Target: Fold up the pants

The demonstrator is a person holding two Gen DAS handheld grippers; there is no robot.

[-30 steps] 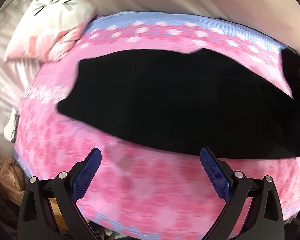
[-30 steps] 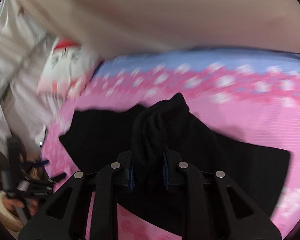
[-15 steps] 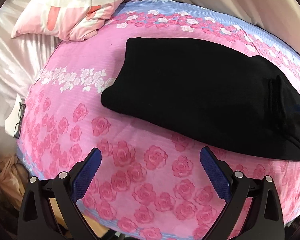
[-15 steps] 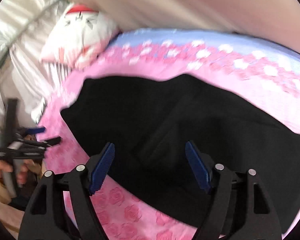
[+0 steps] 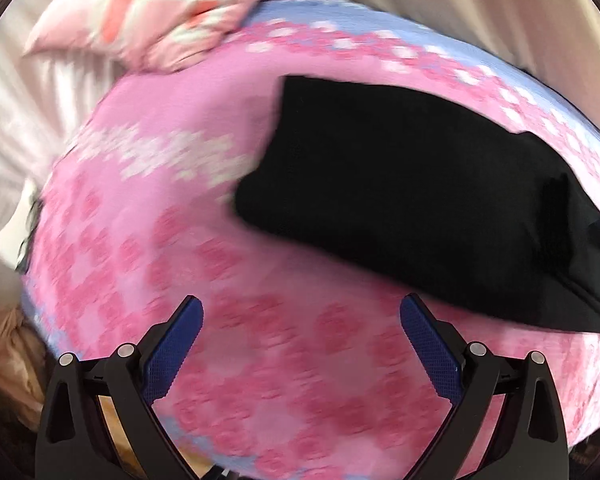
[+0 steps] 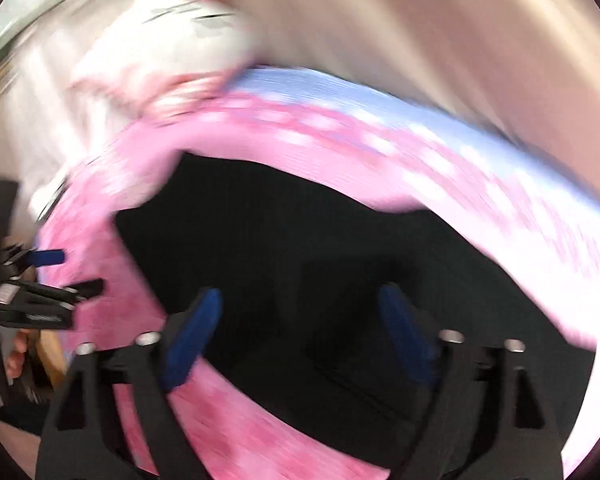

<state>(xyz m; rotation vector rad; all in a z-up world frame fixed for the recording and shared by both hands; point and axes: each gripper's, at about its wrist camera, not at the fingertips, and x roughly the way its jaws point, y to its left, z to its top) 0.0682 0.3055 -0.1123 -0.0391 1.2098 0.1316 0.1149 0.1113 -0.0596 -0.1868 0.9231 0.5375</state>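
Seemingly the black pants point(image 5: 412, 196) lie folded on the bedspread point(image 5: 148, 264) — left gripper point(image 5: 300, 344) apart and empty, right gripper point(image 6: 300, 328) opening, gripping nothing — perhaps another fold remains.

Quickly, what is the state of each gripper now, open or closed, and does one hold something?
Left gripper: open, holding nothing.
Right gripper: jaws opening, nothing gripped; black pants lie beneath it.

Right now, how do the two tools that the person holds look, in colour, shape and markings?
Both look the same. The left tool has a black frame with triangular cut-outs, silver round rivets, and two long fingers faced with dark blue, finely dotted pads. The right tool shows the same black frame, silver rivets and blue pads, though blurred. No cables, sleeves or readable markings can be seen.
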